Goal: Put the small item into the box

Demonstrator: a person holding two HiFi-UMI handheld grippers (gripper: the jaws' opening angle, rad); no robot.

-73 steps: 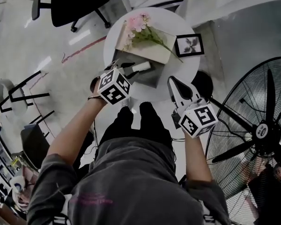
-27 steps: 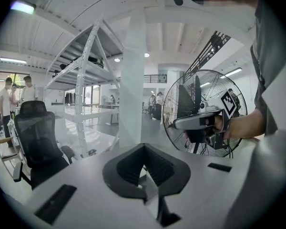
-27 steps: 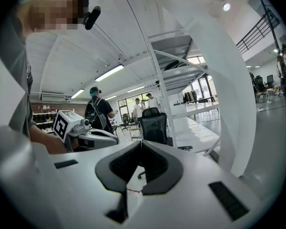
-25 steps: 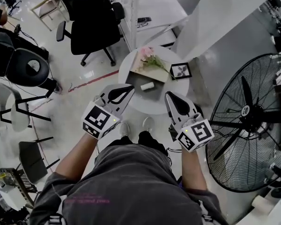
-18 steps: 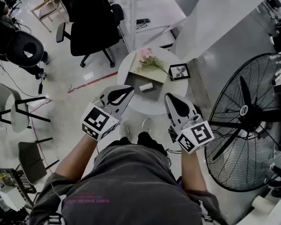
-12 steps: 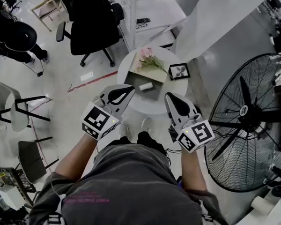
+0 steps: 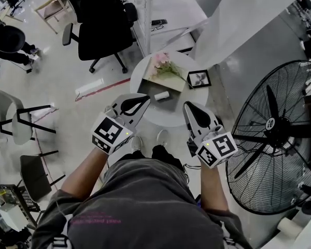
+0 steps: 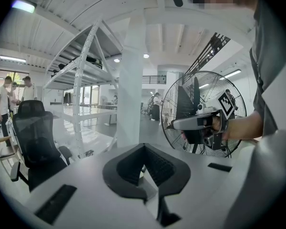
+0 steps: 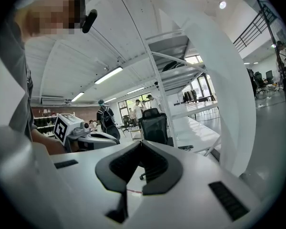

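Small item (image 7: pixel 162 95), a short white cylinder, looks to be lying inside the dark grey box (image 7: pixel 172 101) on the round white table (image 7: pixel 160 119), up near the box's far edge, beside the pink flowers (image 7: pixel 165 65) and left of the picture frame (image 7: pixel 199 79). My read: the placing is done or close to it, and nothing is in hand. Left gripper (image 7: pixel 146 96) has its fingers pressed together with nothing between them, and its own view confirms the pads meet at the tip. Right gripper (image 7: pixel 186 105) is the same: pads together and empty. Both are held up in front of the body, well apart from the table and box, and neither touches anything. What's left, if anything, is closing the box, assuming the pale panel under the flowers is its lid; I can't confirm that. Hard to make out: the table is small in the head view, so the box walls and depth aren't readable, and I can't say for sure the item sits fully inside rather than on the rim. Both gripper views look out across the room and show no table, box or item. The big fan (image 7: pixel 272 134) on the right is cut off by the frame edge.
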